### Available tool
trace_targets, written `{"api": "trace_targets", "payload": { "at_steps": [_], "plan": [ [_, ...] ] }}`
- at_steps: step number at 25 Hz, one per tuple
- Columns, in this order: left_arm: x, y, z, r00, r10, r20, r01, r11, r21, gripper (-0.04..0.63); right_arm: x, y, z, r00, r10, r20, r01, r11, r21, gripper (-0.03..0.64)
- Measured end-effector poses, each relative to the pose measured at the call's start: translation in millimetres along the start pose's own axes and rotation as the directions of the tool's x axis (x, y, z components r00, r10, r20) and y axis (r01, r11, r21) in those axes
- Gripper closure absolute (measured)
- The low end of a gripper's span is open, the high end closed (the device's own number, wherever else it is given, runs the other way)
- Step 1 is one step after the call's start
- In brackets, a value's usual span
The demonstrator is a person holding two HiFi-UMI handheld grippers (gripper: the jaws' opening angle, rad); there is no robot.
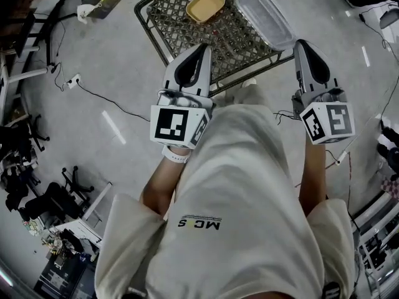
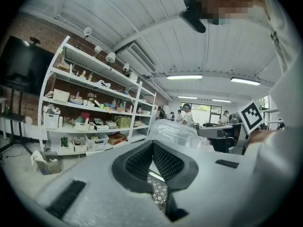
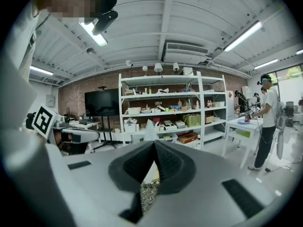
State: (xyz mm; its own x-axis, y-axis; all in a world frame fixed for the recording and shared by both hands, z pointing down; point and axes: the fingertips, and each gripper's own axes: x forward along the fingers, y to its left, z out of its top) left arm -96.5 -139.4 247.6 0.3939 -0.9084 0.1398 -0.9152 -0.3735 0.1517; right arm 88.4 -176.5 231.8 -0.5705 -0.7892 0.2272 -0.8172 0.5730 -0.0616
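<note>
Both grippers are held at chest height, pointing forward over the near edge of a dark wire-mesh table (image 1: 237,39). My left gripper (image 1: 202,48) is shut, its tips meeting with nothing between them (image 2: 152,144). The right gripper (image 1: 303,44) is shut and empty too (image 3: 154,143). On the mesh lie a yellow square dish (image 1: 206,6) and a clear plastic container (image 1: 265,12). That container (image 2: 173,132) shows just beyond the left jaws. Neither gripper touches anything. A cream shirt (image 1: 243,210) hides the floor below.
White shelving (image 2: 90,112) full of boxes (image 3: 165,117) stands across the room, with a dark screen (image 3: 102,102) beside it. A person stands at a white table (image 3: 248,126) on the right. Cables (image 1: 106,98) and office chairs (image 1: 37,198) are on the floor at left.
</note>
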Motion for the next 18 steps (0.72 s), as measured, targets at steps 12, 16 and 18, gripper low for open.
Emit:
{"api": "trace_targets", "payload": {
  "at_steps": [12,16,18],
  "plan": [
    [-21.3,-9.1,32.8,0.996,-0.034,0.079,0.032,0.999,0.033,0.571,-37.1,14.1,14.6,0.99,-0.078,0.116,0.073,0.997,0.039,0.6],
    [-26.2,-8.9,35.7,0.996,-0.033,0.086,0.03,0.999,0.035,0.571,-44.1,17.9,19.3,0.986,-0.082,0.144,0.079,0.997,0.023,0.6],
    [-27.5,-10.5,36.3,0.996,-0.037,0.086,0.034,0.999,0.033,0.571,-48.5,18.6,21.0,0.985,-0.089,0.147,0.087,0.996,0.019,0.6]
  ]
}}
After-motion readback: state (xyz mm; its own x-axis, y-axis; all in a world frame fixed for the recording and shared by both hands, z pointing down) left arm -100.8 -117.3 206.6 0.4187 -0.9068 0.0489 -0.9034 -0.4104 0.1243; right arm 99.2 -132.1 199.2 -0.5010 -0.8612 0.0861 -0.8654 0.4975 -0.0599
